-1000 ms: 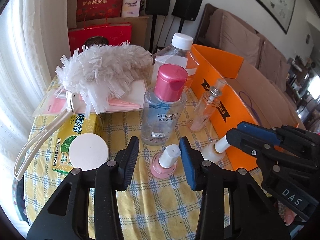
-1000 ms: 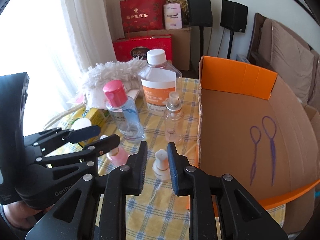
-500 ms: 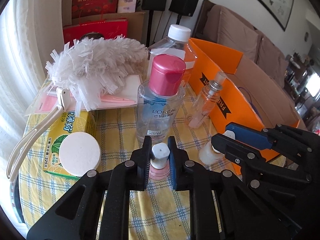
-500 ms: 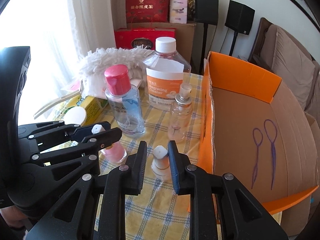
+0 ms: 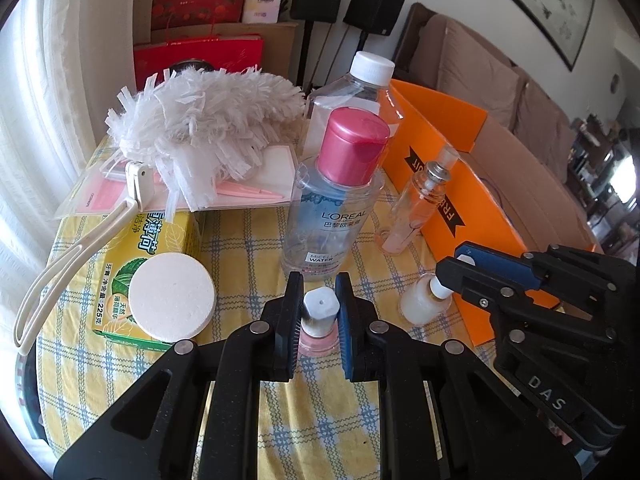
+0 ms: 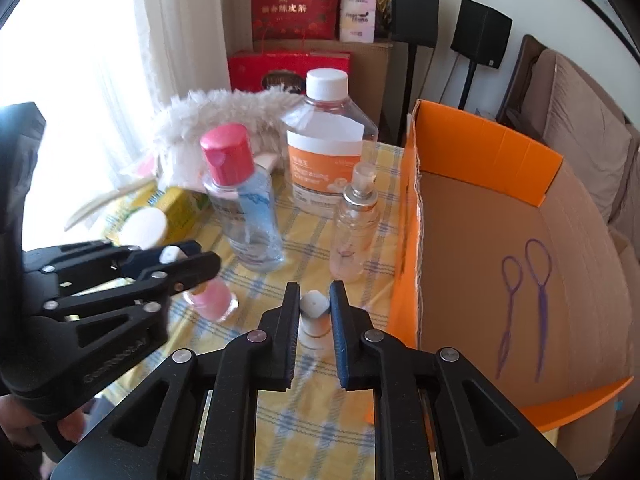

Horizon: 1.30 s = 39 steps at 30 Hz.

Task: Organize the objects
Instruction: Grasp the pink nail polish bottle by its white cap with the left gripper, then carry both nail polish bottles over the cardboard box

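My left gripper (image 5: 319, 312) has its fingers closed against the white cap of the pink nail polish bottle (image 5: 318, 330), one pad on each side; the bottle's base stands on the yellow checked tablecloth (image 5: 240, 248) directly below the fingertips. Just ahead of those fingertips stands the L'Oreal micellar water bottle (image 5: 332, 208), upright, with the small spray bottle (image 5: 416, 212) ahead and to the right. To the left of the fingers lies the round white pad (image 5: 172, 302) on the yellow box (image 5: 156, 240).

My right gripper (image 6: 315, 308) is narrowed around the white cap of the white nail polish bottle (image 6: 314, 320); the cap sits between the fingertips, and I cannot tell whether both pads touch it. The orange cardboard box (image 6: 404, 240) stands just to the right of these fingers. The large clear bottle with orange label (image 6: 326, 152) stands well ahead.
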{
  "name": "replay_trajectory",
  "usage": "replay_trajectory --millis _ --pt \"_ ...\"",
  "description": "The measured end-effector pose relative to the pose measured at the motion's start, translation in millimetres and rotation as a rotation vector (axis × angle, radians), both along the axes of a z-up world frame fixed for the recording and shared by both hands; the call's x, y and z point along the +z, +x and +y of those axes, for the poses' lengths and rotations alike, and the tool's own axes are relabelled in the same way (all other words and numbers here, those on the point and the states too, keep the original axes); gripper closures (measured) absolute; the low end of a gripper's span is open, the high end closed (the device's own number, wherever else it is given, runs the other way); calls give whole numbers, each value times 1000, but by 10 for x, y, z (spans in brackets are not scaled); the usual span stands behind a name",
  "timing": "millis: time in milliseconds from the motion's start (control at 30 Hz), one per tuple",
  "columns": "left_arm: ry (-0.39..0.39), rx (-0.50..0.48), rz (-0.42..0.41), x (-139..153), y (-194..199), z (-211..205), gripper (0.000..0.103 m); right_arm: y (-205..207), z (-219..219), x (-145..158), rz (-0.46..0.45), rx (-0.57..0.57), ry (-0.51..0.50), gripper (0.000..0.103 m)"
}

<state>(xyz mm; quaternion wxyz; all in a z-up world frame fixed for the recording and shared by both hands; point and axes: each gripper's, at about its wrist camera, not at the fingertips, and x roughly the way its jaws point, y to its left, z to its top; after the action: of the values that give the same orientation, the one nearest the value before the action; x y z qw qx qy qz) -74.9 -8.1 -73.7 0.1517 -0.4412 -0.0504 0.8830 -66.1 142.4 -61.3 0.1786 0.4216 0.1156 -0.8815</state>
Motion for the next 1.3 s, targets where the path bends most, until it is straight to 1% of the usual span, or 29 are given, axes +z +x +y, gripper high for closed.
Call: replay_trajectory --millis 133,233,400,567,767,1033,1167,1300 --pt "6 -5 -2 -2 3 15 88 21 -75 -31 12 18 55 89" --pt "12 -6 -4 4 14 14 88 33 -58 -26 16 20 48 89" --pt "23 -6 1 55 20 3 88 46 77 79 -4 19 -61 89" --pt "49 -15 5 156 35 24 88 64 175 262 9 13 -100 89" --pt "66 -46 24 394 40 105 88 89 310 518 31 16 -141 89" --pt "78 -101 75 848 25 355 88 107 556 879 87 -5 -158 89" --pt "86 -135 102 1035 7 545 88 125 740 1004 118 -35 -164 89" --pt "107 -170 106 1115 -17 742 88 113 941 1063 129 -69 -163 89"
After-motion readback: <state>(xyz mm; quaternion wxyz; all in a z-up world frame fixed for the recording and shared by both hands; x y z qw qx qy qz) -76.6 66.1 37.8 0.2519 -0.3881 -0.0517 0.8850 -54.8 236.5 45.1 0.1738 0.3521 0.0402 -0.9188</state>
